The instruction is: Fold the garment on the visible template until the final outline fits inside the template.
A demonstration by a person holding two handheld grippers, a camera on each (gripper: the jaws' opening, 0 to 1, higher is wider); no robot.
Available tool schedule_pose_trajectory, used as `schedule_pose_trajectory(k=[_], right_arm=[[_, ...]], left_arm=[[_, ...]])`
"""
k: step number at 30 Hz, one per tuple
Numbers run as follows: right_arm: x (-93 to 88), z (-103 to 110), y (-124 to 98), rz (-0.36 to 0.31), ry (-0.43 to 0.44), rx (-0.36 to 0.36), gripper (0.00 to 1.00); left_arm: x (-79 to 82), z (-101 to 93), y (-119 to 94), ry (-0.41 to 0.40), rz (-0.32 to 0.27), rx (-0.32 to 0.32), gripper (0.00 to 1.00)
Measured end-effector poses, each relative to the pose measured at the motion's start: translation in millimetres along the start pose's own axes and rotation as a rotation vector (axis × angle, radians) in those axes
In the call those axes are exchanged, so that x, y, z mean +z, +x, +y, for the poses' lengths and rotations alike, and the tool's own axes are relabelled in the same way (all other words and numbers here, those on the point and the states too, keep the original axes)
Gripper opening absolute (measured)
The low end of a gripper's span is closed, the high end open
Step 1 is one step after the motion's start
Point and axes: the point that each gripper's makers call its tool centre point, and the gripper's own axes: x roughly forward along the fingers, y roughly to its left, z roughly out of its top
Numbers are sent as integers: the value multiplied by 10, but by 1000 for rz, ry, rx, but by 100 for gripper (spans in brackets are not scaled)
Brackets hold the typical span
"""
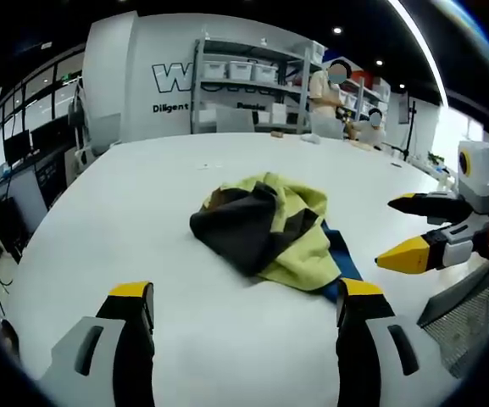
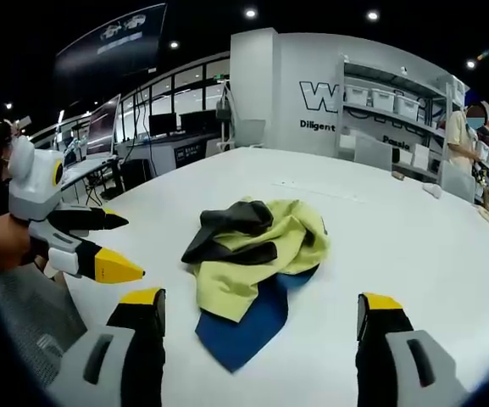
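Note:
A crumpled garment [image 1: 265,225], yellow-green with black parts, lies in a heap on the white table [image 1: 142,212]. Under it a blue template [image 1: 344,259] pokes out at the near right. In the right gripper view the garment [image 2: 257,246] covers most of the blue template [image 2: 248,326], whose near corner is bare. My left gripper [image 1: 244,292] stands open just short of the heap, holding nothing. My right gripper [image 2: 261,298] is open too, over the template's near corner. Each gripper enters the other's view from the side, right gripper [image 1: 388,231] and left gripper [image 2: 132,248], both with jaws apart.
The white table [image 2: 413,229] stretches wide around the heap. Shelves with white bins [image 1: 244,80] stand against the back wall, and two people [image 1: 325,93] work at the far end. Desks with monitors [image 2: 117,136] line one side. A mesh chair back [image 1: 469,314] is close by.

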Motion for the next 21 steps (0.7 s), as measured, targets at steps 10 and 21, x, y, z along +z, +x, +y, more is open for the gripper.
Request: schedule_pose_trajectory(k=[10, 21], right_arm=[[-6, 1, 0, 4, -1, 0, 96], [-7, -1, -1, 5, 0, -1, 95]], left_arm=[[-17, -21, 7, 3, 8, -7, 84], [-35, -32, 15, 6, 15, -12, 82]])
